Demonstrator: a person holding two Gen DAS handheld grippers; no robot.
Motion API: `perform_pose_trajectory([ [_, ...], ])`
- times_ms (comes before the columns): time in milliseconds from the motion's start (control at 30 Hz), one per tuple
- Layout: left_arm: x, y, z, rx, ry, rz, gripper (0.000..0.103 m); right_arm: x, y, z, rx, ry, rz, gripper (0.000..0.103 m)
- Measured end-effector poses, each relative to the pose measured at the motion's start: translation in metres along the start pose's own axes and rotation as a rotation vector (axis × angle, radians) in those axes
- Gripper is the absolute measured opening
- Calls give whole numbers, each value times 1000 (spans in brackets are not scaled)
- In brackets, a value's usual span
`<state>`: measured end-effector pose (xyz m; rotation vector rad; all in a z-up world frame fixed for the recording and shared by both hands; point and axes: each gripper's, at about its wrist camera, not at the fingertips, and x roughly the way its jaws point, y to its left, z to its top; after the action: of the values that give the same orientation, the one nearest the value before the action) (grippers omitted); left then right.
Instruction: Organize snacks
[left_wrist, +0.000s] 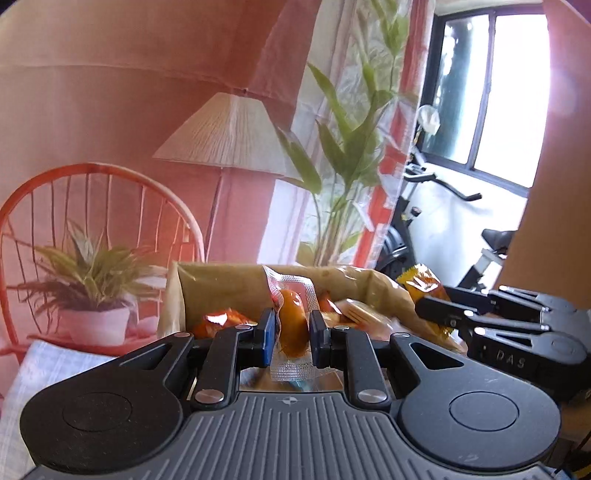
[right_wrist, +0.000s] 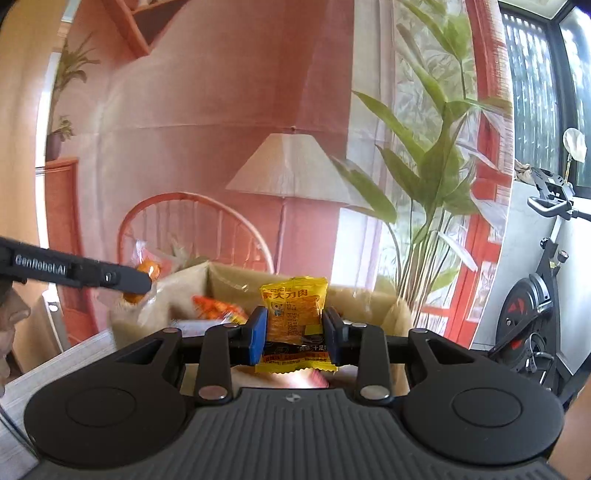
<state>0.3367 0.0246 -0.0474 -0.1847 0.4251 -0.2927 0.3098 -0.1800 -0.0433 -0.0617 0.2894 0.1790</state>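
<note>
Your left gripper sits raised above the paper-lined snack box, pointing slightly down toward it. Its pads are closed tight on a clear-wrapped orange sausage snack, w/ the wrapper's sealed ends sticking out above and below the blue pads. That snack stands upright, long axis vertical btwn the fingers.

Your right gripper is at about the same height, just right of the left one, also tilted a bit down. Its pads are clamped on a yellow snack packet, printed face toward the camera, long axis vertical, crimped ends top and bottom.

In the left wrist view the right gripper comes in from the right edge w/ the yellow packet at its tip. In the right wrist view the left gripper's finger comes in from the left w/ the orange snack.

Below and ahead, the box holds more orange wrapped snacks, some blurred.

Behind the box: a red wire chair w/ a potted plant, a floor lamp, a tall leafy plant, an exercise bike by the window at right. Nothing stands btwn either gripper and the box.
</note>
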Motion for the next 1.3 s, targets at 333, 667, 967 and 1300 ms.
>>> perform_pose_trajectory([
  [333,47,20,10,17,64,38,21,69,-19,12,74,126,-8,34],
  [667,44,25,10,64,64,71,62,83,-27,6,154,182,-26,45],
  [967,-1,8,28,99,-1,69,85,42,-28,24,158,130,-55,81],
  [1300,-62,-20,34,127,-61,136,93,-22,-15,45,165,71,-64,103],
])
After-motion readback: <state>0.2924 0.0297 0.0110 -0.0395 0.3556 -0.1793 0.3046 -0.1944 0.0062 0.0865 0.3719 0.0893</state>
